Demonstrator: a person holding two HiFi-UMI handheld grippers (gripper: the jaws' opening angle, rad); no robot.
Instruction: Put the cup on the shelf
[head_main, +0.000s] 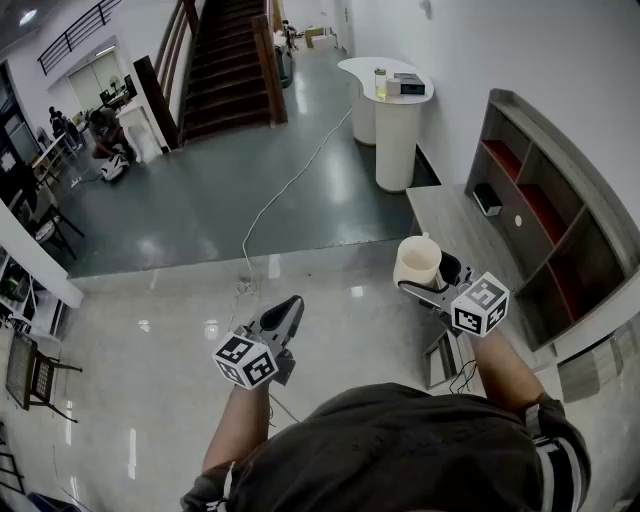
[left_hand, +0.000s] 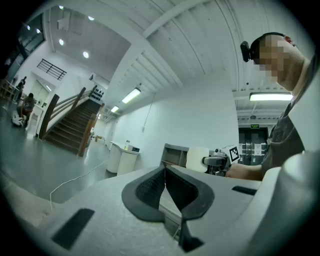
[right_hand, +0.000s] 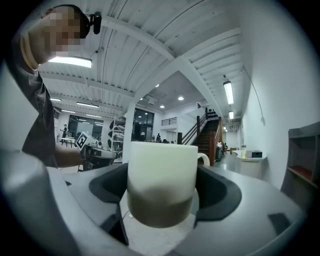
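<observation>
A cream cup (head_main: 417, 262) with a handle stands upright between the jaws of my right gripper (head_main: 428, 282), which is shut on it. In the right gripper view the cup (right_hand: 161, 175) fills the middle, pads pressed on both of its sides. A wooden shelf (head_main: 545, 215) with red-lined compartments stands against the wall to the right, beyond the cup. Its edge shows as the shelf (right_hand: 302, 160) in the right gripper view. My left gripper (head_main: 285, 310) hangs lower left, shut and empty; its pads (left_hand: 150, 187) meet with nothing between them. From there the cup (left_hand: 197, 159) is seen ahead.
A low grey bench (head_main: 450, 215) runs in front of the shelf, with a small dark box (head_main: 487, 199) on it. A white round counter (head_main: 392, 100) stands further back, a staircase (head_main: 225, 60) beyond. A white cable (head_main: 280, 190) trails across the dark floor. People (head_main: 105, 135) crouch far left.
</observation>
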